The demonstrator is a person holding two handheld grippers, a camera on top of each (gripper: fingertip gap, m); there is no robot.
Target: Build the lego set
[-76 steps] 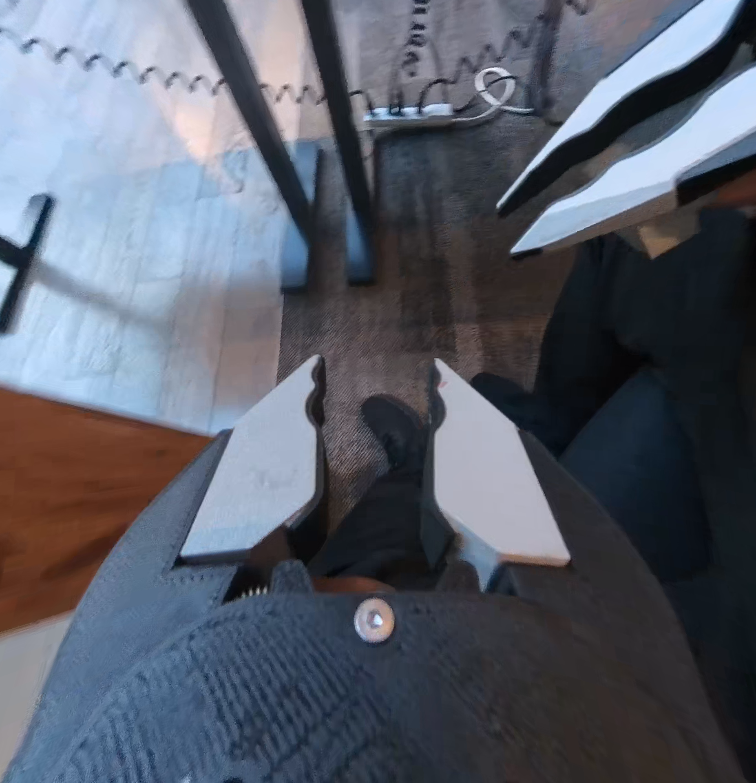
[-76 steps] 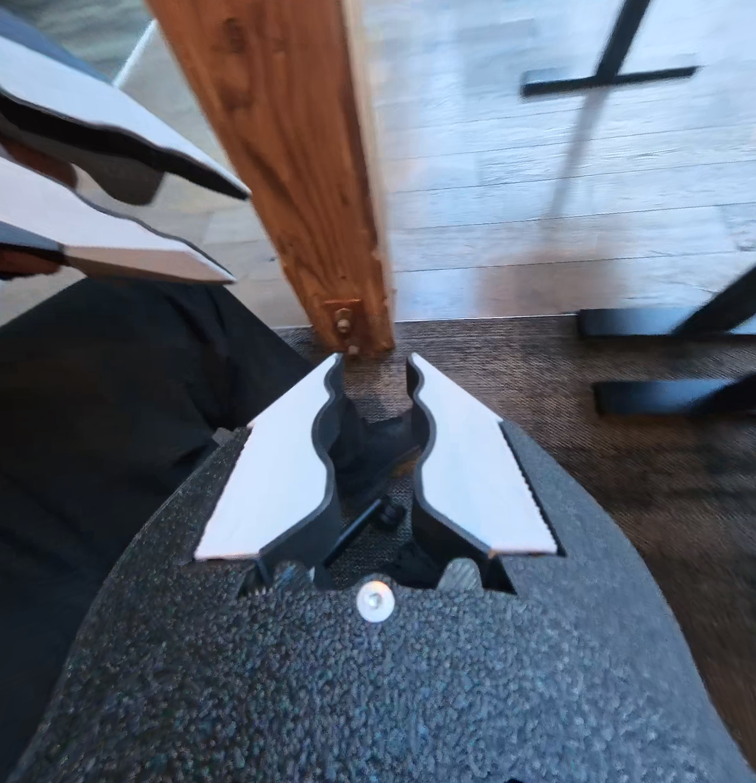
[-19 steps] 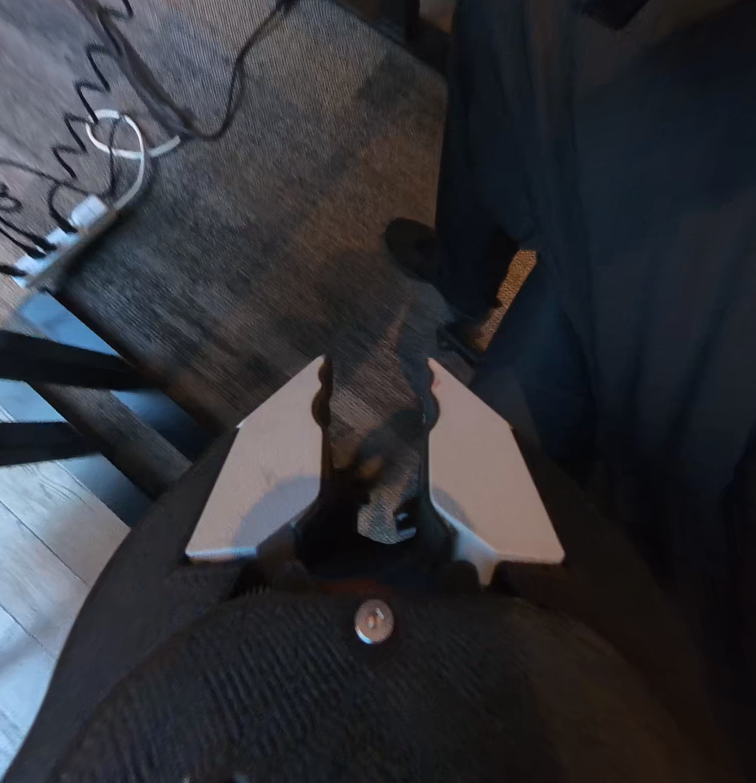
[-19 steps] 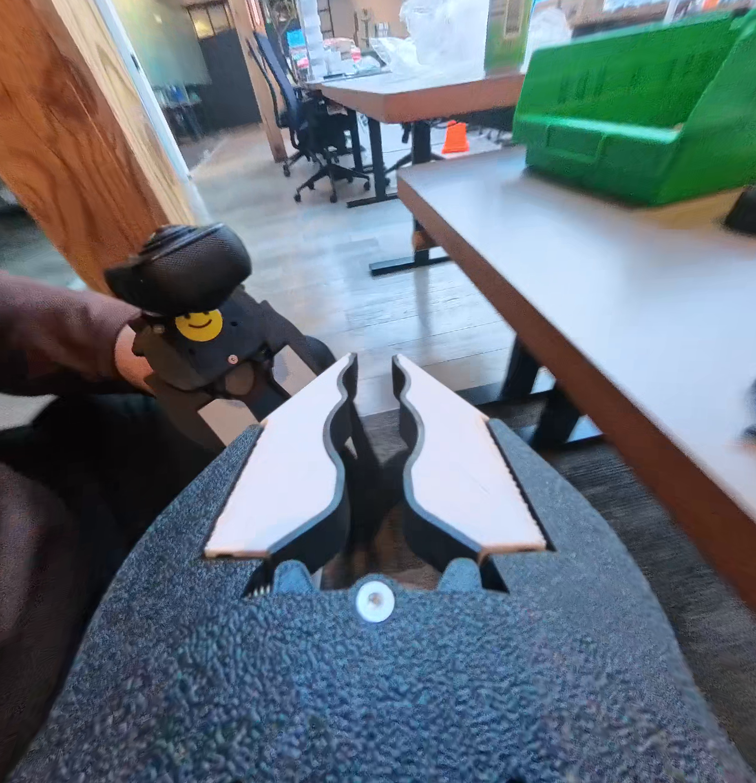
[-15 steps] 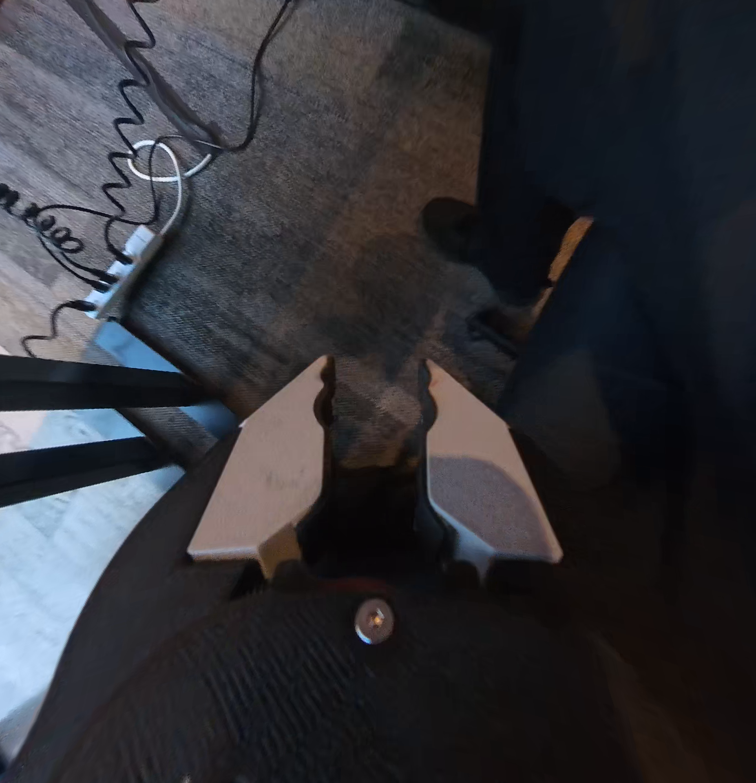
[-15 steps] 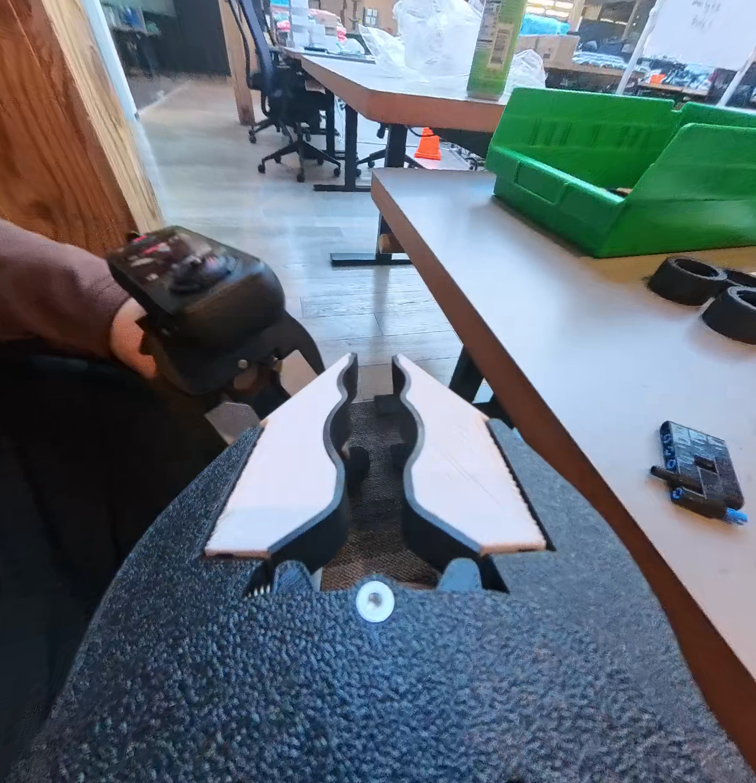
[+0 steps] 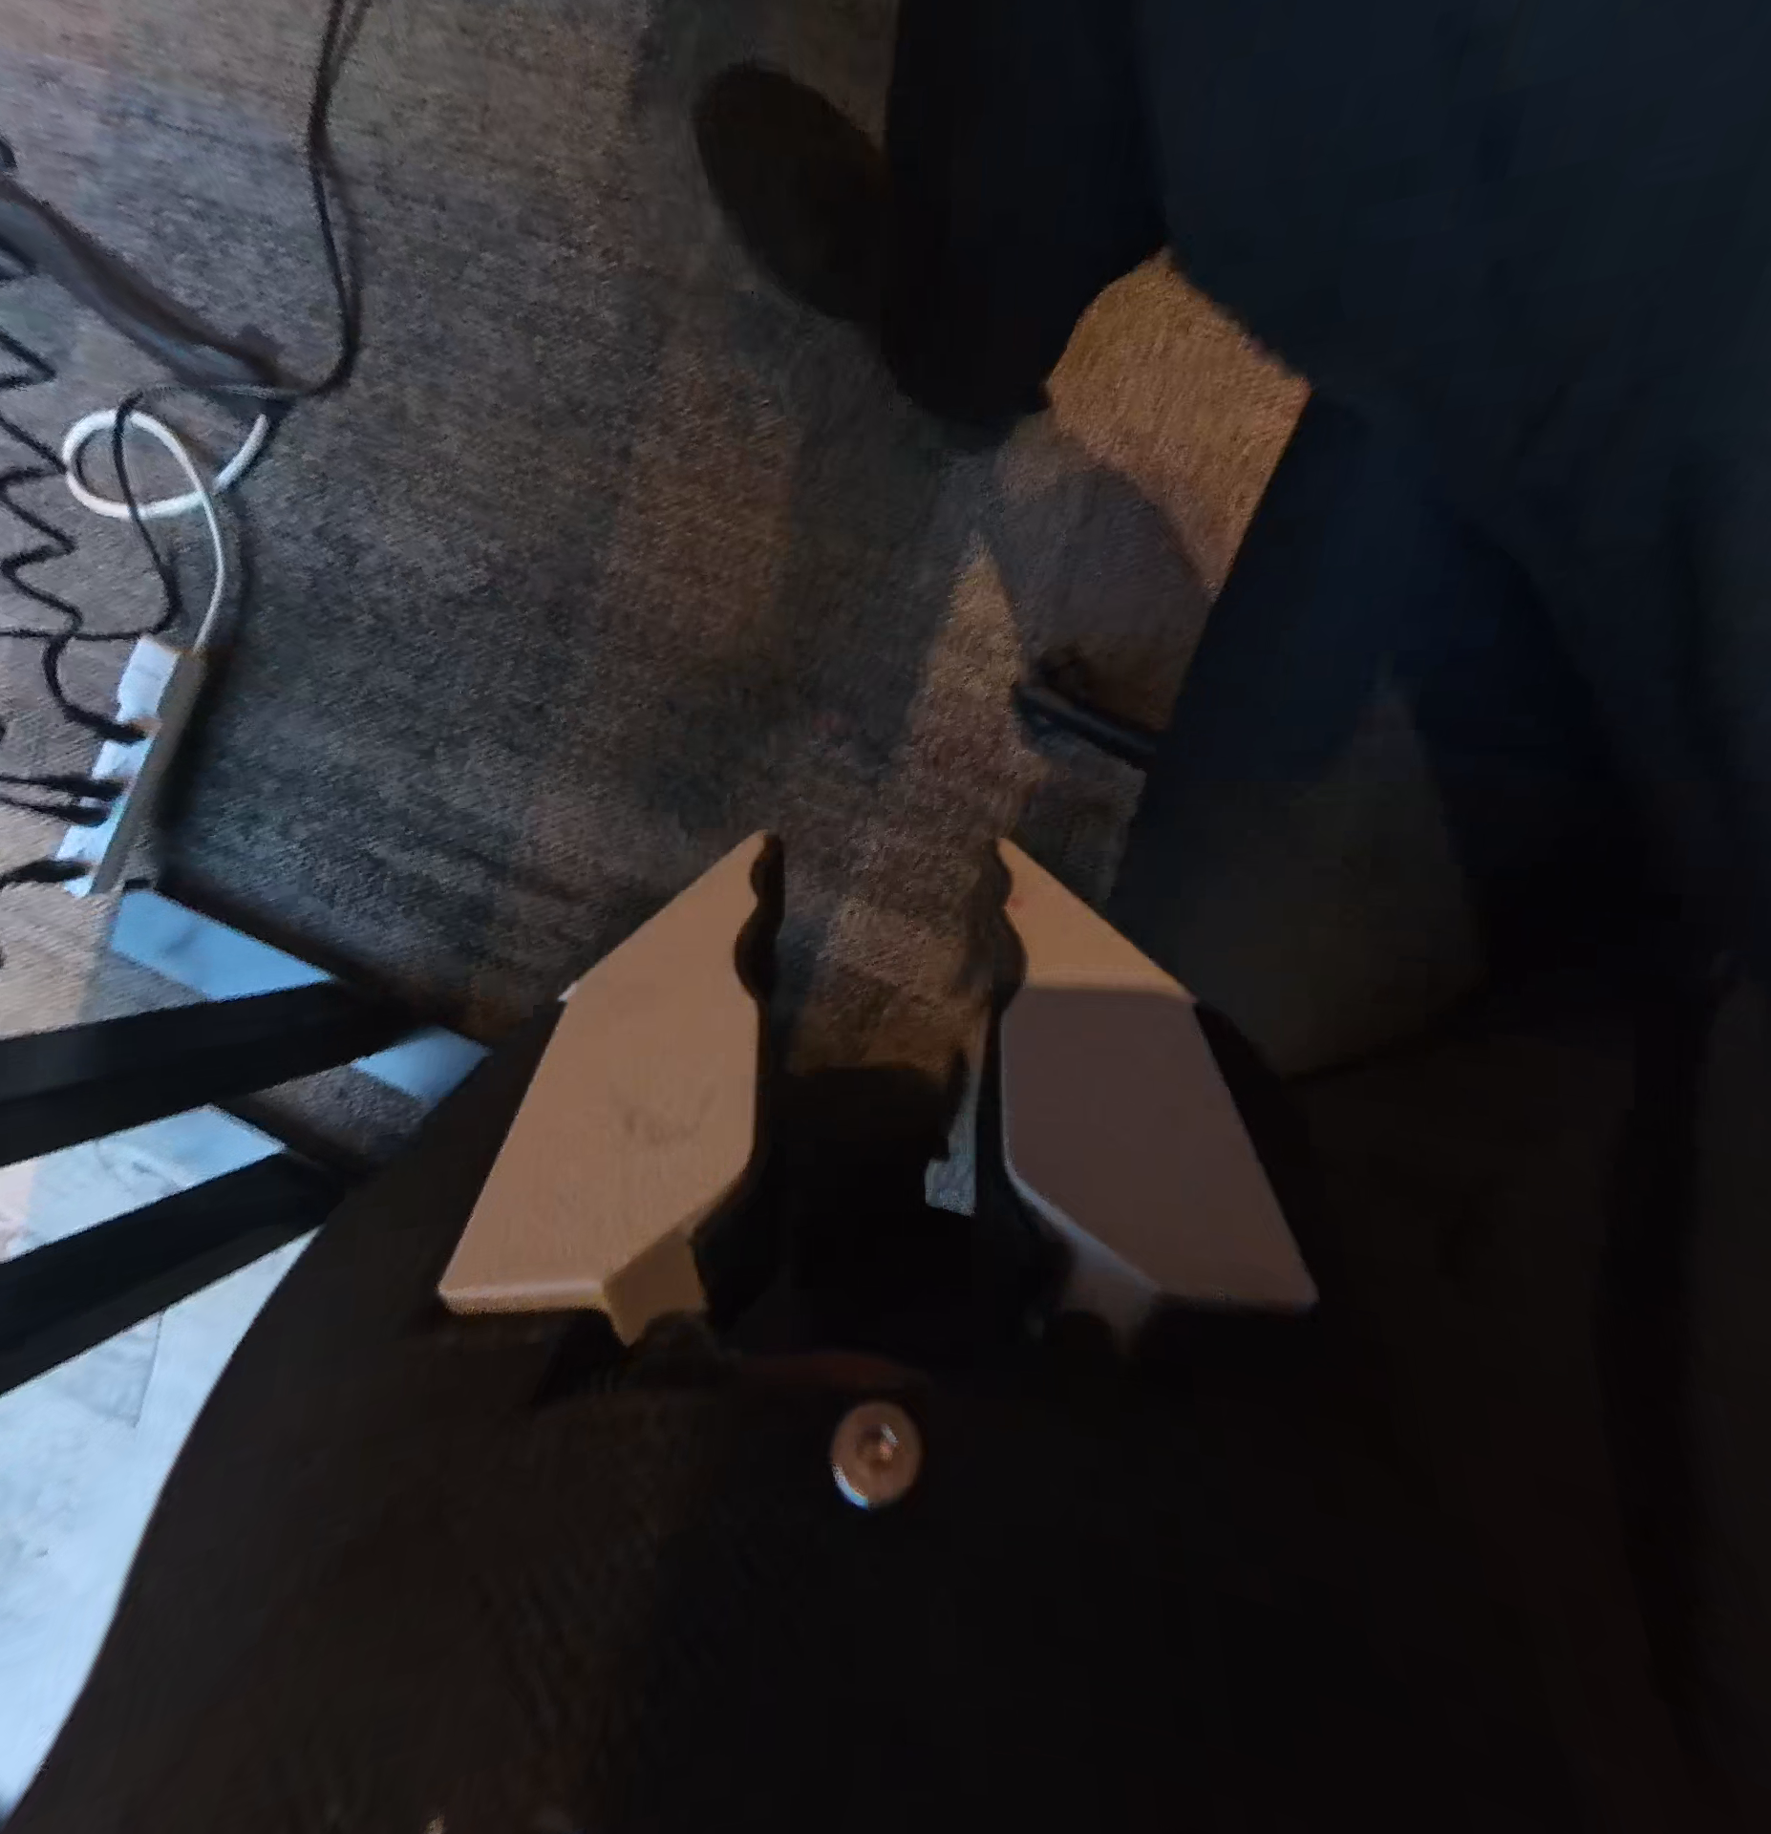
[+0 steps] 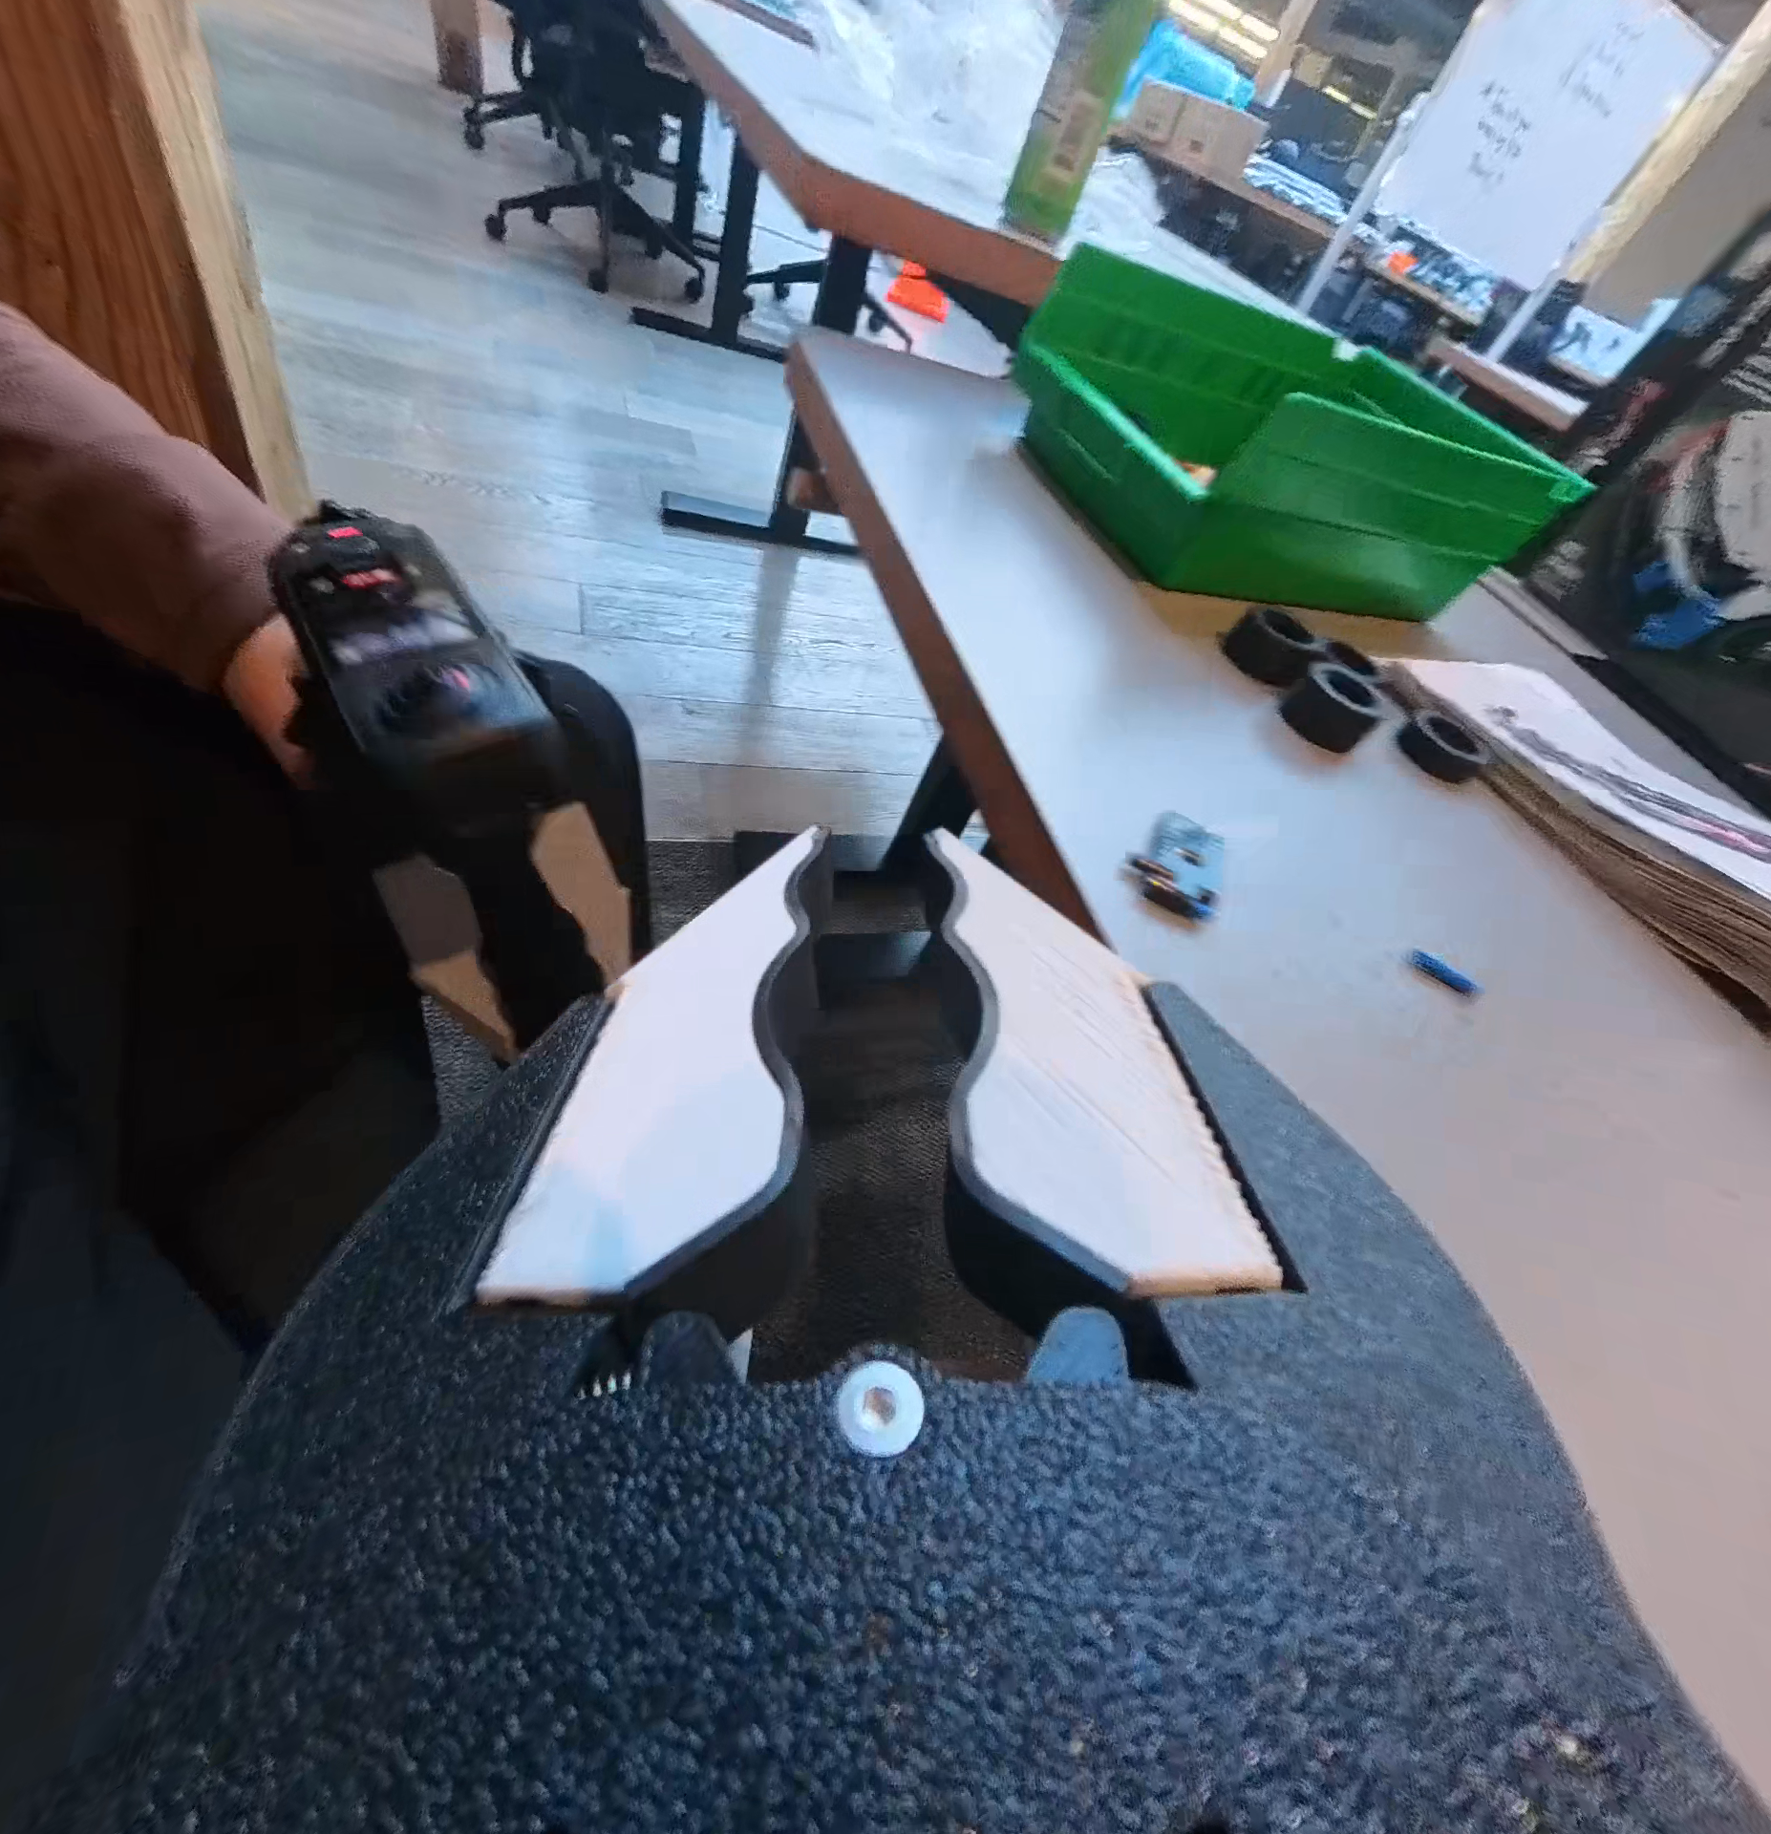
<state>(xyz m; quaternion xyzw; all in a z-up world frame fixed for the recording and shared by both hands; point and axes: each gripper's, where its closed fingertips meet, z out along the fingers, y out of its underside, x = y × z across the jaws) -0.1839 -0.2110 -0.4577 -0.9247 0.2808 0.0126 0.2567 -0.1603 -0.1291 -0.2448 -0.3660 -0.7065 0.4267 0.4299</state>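
Note:
My right gripper (image 8: 877,839) is open and empty, held in the air just off the left edge of the work table (image 8: 1060,695). On the table lie a small dark and blue lego assembly (image 8: 1179,873), a loose blue pin (image 8: 1444,971) and several black tyres (image 8: 1333,705). My left gripper (image 7: 882,849) is open and empty and points down at the grey carpet (image 7: 524,615). It also shows in the right wrist view (image 8: 564,1012), held low beside the table by a hand in a brown sleeve (image 8: 97,496).
Two green bins (image 8: 1288,476) stand at the table's back, and an instruction booklet (image 8: 1656,824) and a dark box (image 8: 1705,516) lie at the right. Below the left gripper are cables and a power strip (image 7: 147,754), black table legs (image 7: 167,1052) and dark trousers (image 7: 1457,496). My right fingertips sit around 25 cm from my left ones. Measured from the fingertips, the loose blue pin (image 8: 1444,971) is 25 cm or so from the right gripper and 30 cm from the left.
The right gripper has tilted up from the floor and swung toward the table, bringing the lego parts into view. The left gripper has turned over the carpet, still pointing down. Both stayed open.

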